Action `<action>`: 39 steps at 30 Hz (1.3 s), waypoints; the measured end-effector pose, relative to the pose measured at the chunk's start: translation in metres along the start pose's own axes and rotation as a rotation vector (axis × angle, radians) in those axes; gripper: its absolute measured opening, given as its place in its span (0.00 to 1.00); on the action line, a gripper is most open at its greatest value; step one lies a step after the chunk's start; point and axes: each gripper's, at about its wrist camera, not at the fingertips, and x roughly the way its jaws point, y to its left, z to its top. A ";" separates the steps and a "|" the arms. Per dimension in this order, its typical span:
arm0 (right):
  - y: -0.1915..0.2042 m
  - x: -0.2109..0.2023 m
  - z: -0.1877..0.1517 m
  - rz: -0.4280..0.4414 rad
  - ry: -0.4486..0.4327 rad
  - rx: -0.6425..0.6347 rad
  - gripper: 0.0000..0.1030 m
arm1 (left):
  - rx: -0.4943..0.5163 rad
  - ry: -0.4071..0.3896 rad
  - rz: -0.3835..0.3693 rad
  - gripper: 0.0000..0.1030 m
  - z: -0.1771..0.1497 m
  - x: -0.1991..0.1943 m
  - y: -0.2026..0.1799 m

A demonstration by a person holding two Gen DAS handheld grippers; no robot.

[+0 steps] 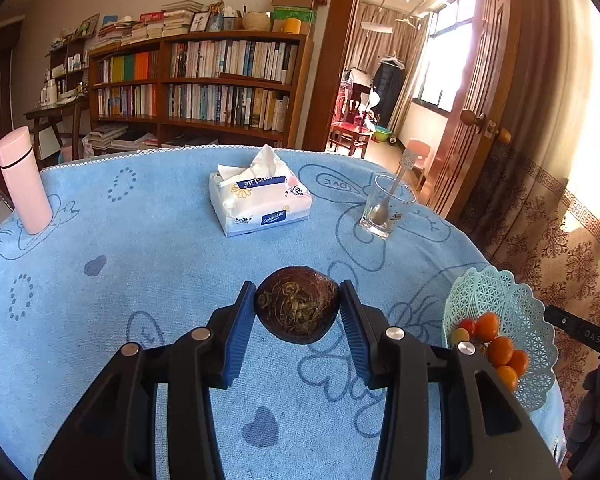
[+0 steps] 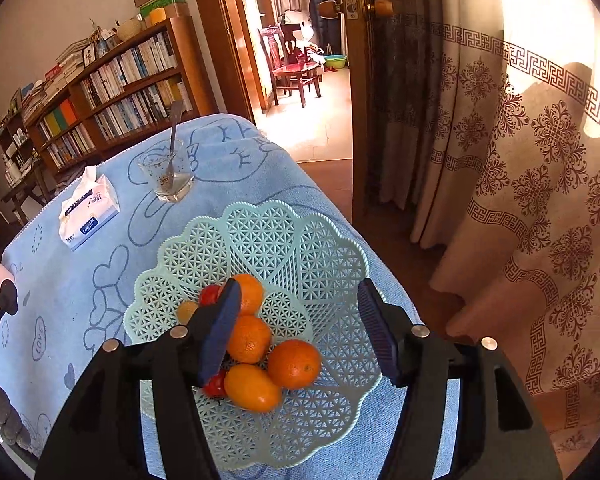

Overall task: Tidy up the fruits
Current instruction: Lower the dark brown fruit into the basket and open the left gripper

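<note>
My left gripper (image 1: 298, 306) is shut on a dark brown round fruit (image 1: 298, 304) with stringy greenish fibres, held between the blue pads above the blue cloth. A mint lattice basket (image 1: 496, 292) at the table's right edge holds several small oranges (image 1: 500, 350) and cherry tomatoes (image 1: 466, 325). In the right wrist view my right gripper (image 2: 298, 306) is open and empty, hovering over the basket (image 2: 332, 264). The oranges (image 2: 294, 364) and a red tomato (image 2: 209, 294) lie below and left of its fingers.
A tissue pack (image 1: 260, 200), a glass with a spoon (image 1: 384, 208) and a pink bottle (image 1: 24, 180) stand on the blue cloth-covered table (image 1: 140, 248). The table's right edge drops off beside a patterned curtain (image 2: 520, 184).
</note>
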 end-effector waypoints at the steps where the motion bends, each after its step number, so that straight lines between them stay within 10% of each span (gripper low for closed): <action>1: -0.004 -0.003 -0.004 -0.006 -0.012 -0.002 0.61 | 0.008 0.004 -0.012 0.42 -0.001 -0.001 -0.005; 10: -0.033 -0.007 -0.025 -0.008 -0.036 0.015 0.62 | 0.095 0.082 -0.153 0.42 -0.023 0.003 -0.069; 39: -0.095 -0.005 -0.035 0.088 -0.117 0.067 0.69 | 0.231 0.314 -0.270 0.42 -0.032 0.097 -0.242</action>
